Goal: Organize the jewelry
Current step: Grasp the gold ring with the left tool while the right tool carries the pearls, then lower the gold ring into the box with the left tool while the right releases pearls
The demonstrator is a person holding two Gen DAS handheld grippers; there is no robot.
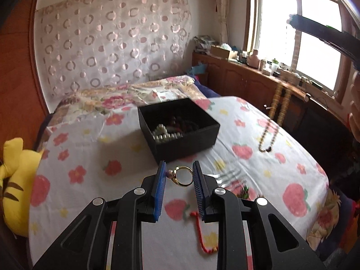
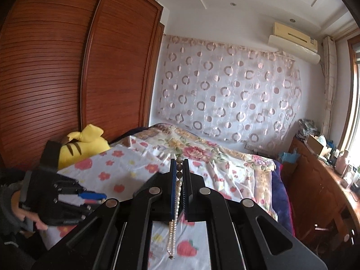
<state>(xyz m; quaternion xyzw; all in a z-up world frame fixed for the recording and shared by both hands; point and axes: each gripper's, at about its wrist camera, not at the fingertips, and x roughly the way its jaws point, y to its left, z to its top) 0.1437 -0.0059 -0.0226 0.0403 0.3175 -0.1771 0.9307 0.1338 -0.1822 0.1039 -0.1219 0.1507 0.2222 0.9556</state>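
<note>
A black open box [image 1: 180, 132] sits on the flowered bedsheet and holds white beads and dark jewelry. My left gripper [image 1: 179, 172] is shut on a gold ring with a small pearl [image 1: 183, 176], just in front of the box. A brown bead necklace [image 1: 268, 138] hangs over the bed to the right of the box, under the right gripper's body [image 1: 324, 33]. A red cord [image 1: 201, 234] lies on the sheet below my left gripper. My right gripper [image 2: 179, 164] is shut on a strand of pearls and brown beads [image 2: 176, 202] that hangs down from it.
A yellow plush toy [image 1: 15, 180] lies at the bed's left edge. A wooden wardrobe [image 2: 67, 67] stands on the left. A low wooden cabinet [image 1: 258, 78] with clutter runs under the window on the right. The left gripper's body [image 2: 63, 193] shows low left.
</note>
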